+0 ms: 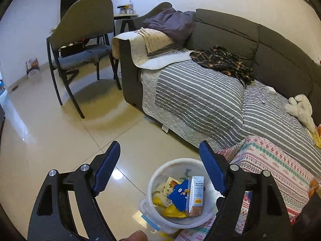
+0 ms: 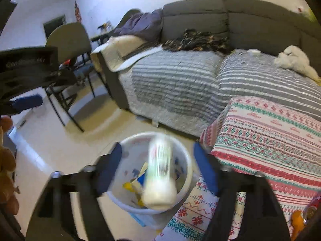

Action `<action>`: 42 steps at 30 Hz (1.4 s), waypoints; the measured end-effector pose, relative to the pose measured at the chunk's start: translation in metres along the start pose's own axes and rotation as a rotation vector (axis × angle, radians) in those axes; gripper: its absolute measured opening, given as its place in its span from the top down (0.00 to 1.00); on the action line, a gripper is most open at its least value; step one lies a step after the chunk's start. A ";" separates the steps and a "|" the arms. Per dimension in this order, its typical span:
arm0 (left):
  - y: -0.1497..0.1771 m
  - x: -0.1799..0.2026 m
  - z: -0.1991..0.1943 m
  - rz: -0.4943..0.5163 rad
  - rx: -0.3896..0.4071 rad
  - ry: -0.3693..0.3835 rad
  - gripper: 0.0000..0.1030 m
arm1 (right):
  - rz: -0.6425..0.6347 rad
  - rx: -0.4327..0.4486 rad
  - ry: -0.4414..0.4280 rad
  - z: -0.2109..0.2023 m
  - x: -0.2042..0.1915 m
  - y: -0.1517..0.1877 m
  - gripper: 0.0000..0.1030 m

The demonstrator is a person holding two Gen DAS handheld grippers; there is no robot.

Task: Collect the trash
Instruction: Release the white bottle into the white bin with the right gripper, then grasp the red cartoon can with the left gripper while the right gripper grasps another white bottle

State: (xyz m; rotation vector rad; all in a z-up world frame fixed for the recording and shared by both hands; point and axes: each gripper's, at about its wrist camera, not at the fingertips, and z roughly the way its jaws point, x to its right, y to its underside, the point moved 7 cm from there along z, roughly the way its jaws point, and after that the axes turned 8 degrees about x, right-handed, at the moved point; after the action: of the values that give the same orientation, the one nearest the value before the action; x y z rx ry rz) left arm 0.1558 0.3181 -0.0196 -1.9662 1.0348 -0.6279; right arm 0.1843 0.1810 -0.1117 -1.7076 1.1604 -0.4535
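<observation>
Right claw (image 2: pixel 157 160) is wide open and holds nothing, with the white bottle (image 2: pixel 159 172) loose between its 2 fingers, standing up and down right above the white bin (image 2: pixel 186 160) below.

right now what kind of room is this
Most likely a home living room: a grey sofa with a striped cover and clothes on it, a chair, a tiled floor and a white trash bin.

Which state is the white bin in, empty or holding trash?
Holding trash: the white bin contains a drink carton, blue packet and yellow wrappers.
</observation>
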 end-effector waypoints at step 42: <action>0.140 0.245 -0.064 0.479 -0.133 0.429 0.10 | 0.275 -0.041 0.731 -0.216 0.319 0.035 0.08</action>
State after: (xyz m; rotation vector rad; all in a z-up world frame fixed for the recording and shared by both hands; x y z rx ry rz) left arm 0.1811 0.0377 -0.0877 -1.6283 1.7821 -0.7352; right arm 0.1600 -0.2055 -0.1117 -1.4093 1.9028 -0.9254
